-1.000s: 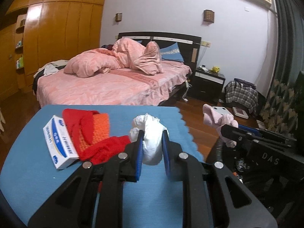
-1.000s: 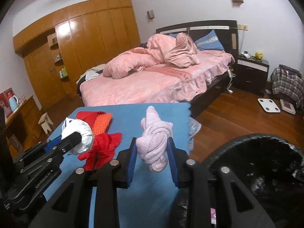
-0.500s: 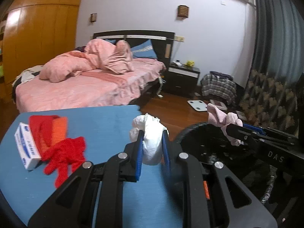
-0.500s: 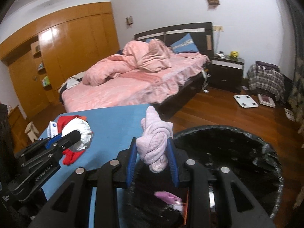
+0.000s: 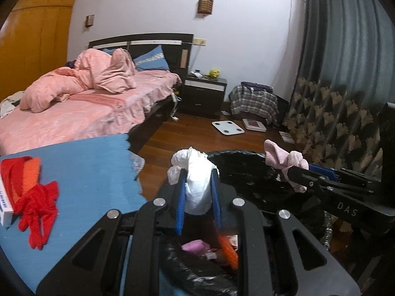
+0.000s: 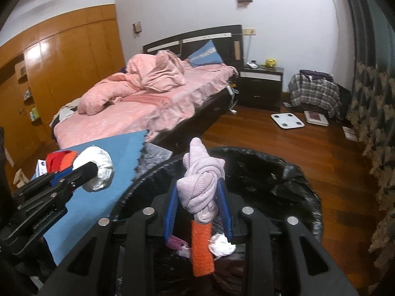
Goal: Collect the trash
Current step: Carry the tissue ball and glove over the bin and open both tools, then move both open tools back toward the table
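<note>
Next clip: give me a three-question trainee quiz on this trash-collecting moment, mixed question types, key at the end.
1. True or false: the left tool grips a white wad.
2. Multiple choice: the right tool holds A) a red cloth B) a knotted pink cloth C) a box.
3. Short answer: what lies below both tools?

Key: 1 true. 2 B. 3 the black-lined trash bin, already containing an orange item.

A crumpled white wad [image 5: 197,185] is held upright above the black-lined bin [image 6: 291,172]. A knotted pink cloth [image 6: 201,185] is held over the bin's opening. An orange strip [image 6: 202,246] and other scraps are seen inside.
</note>
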A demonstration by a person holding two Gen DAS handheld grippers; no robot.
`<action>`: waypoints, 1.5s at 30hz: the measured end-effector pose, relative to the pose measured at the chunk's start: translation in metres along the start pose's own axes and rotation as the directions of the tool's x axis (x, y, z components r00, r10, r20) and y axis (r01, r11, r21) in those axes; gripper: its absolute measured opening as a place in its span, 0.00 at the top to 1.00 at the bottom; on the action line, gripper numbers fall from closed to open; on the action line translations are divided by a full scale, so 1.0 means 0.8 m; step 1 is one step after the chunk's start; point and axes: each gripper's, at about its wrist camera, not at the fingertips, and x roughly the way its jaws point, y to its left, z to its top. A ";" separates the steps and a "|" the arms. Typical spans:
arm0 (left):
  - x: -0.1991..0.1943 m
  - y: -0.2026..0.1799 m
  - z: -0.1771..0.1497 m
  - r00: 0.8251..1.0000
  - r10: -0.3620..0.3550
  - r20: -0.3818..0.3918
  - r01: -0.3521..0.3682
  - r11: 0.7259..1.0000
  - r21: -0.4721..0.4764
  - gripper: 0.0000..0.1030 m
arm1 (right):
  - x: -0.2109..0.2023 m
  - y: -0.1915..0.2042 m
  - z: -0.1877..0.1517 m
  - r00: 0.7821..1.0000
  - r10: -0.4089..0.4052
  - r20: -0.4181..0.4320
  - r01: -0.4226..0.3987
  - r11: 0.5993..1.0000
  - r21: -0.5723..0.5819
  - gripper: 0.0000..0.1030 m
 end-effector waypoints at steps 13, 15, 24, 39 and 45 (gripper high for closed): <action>0.024 -0.021 -0.012 0.998 -0.057 -0.033 0.056 0.998 -0.008 0.54 | 0.002 -0.040 -0.012 0.998 -0.063 -0.020 0.063 0.997 0.035 0.54; 0.023 -0.016 -0.012 0.998 -0.046 -0.032 0.046 0.999 -0.009 0.49 | 0.001 -0.042 -0.013 0.997 -0.069 -0.017 0.069 0.997 0.036 0.47; -0.010 0.036 -0.019 0.997 0.081 -0.009 -0.081 0.995 -0.049 0.21 | -0.005 -0.024 -0.010 0.997 -0.073 0.013 0.073 0.997 0.018 0.06; -0.096 0.170 -0.051 0.933 0.361 -0.018 -0.360 0.925 -0.123 0.17 | 0.029 0.099 0.008 0.995 0.096 0.024 -0.094 0.993 -0.069 0.06; -0.121 0.228 -0.066 0.893 0.447 -0.042 -0.447 0.877 -0.175 0.17 | 0.056 0.168 0.010 0.986 0.165 0.003 -0.163 0.978 -0.132 0.06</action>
